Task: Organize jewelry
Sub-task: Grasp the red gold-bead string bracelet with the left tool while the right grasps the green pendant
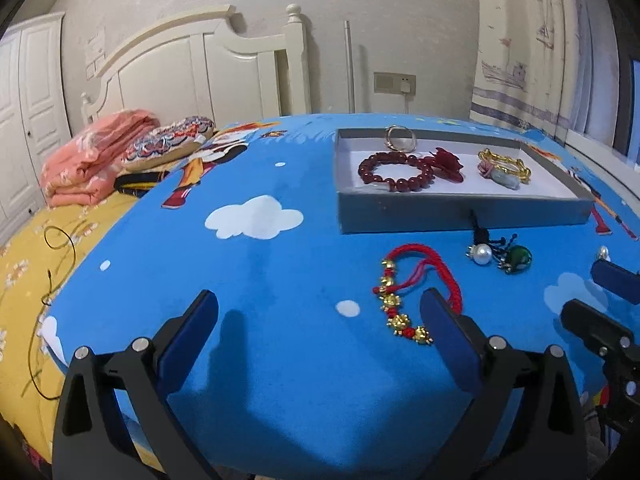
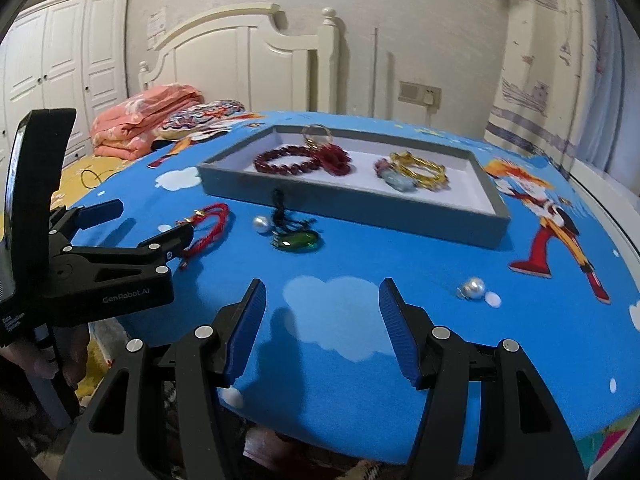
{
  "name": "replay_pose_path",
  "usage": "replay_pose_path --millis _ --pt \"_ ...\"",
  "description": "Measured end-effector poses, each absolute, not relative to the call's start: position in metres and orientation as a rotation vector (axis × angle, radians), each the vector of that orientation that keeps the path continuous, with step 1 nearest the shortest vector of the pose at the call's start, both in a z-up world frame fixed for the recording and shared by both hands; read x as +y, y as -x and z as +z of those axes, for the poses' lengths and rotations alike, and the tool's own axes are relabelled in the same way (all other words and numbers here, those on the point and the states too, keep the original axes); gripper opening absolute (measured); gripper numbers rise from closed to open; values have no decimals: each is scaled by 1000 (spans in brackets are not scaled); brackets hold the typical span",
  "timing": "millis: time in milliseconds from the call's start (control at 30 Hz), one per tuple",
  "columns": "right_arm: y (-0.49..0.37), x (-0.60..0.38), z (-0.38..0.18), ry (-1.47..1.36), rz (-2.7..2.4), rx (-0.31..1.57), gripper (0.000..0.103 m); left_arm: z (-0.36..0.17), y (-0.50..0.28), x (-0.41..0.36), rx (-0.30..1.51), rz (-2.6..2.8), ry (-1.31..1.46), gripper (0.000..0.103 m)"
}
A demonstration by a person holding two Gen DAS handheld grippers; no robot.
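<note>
Jaws of both tools stand apart and hold nothing. The left gripper [image 1: 320, 328] hovers low over the blue cartoon-print bench cloth [image 1: 280, 280], its right finger just beside the red braided cord bracelet with gold charms [image 1: 416, 300]; in my judgement this is the approach for the next pick. The right gripper [image 2: 322, 328] hangs over bare cloth near the front edge, close to nothing.

Already inside the shallow grey tray with white lining [image 1: 460, 212]: 1 dark red bead bracelet [image 1: 394, 170], 1 thin gold ring [image 1: 400, 138] leaning at the far wall, 1 dark red flower-shaped piece [image 1: 450, 164] and 1 gold bangle with a pale green stone [image 1: 506, 168]. They lie spread apart, probably so that nothing tangles.

Still outside, on the cloth in front of the tray:
- the red cord bracelet, to the left;
- 1 white pearl earring [image 1: 482, 255], beside it;
- 1 green glass pendant on a black cord [image 2: 296, 240], the cord reaching up against the tray's front wall;
- a 2nd white pearl earring [image 2: 474, 288], well apart to the right, nearer the right tool.

Judgement: the sorting is about half done. The small round pearls may roll when nudged.
</note>
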State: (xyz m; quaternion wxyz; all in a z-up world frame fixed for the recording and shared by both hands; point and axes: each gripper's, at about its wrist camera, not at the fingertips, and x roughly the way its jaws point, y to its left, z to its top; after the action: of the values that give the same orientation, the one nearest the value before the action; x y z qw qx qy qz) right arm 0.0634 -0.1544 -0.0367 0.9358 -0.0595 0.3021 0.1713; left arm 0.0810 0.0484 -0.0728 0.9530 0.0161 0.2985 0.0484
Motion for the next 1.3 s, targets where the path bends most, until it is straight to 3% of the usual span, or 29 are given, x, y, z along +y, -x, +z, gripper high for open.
replay_pose_path --millis 133,267,400,500,600,667,733,1067,1233,1300 --pt "-70 -146 -35 131 359 619 57 -70 -82 49 604 60 -5 96" --pt "-77 -139 -34 149 351 624 52 -75 -91 40 638 8 -21 75" --pt "-89 -130 -34 174 344 652 47 -77 -89 36 614 -4 -28 69" --pt "-96 -125 -33 177 348 663 46 -78 -86 32 602 -34 -47 58" --pt "-102 -118 -33 187 347 671 46 -78 -85 27 595 -66 -60 42" --pt "-105 -112 -32 211 340 671 46 -78 -86 23 589 -82 -77 19" --pt "-109 -109 -32 229 332 678 46 -78 -86 22 587 -92 -95 11" --pt "-133 -97 -36 265 323 725 44 -78 -89 35 587 -109 -70 11" --pt "-139 -90 -36 276 354 729 27 -78 -90 37 585 -103 -65 11" --pt "-137 -85 -37 290 383 726 8 -78 -90 37 585 -102 -66 11"
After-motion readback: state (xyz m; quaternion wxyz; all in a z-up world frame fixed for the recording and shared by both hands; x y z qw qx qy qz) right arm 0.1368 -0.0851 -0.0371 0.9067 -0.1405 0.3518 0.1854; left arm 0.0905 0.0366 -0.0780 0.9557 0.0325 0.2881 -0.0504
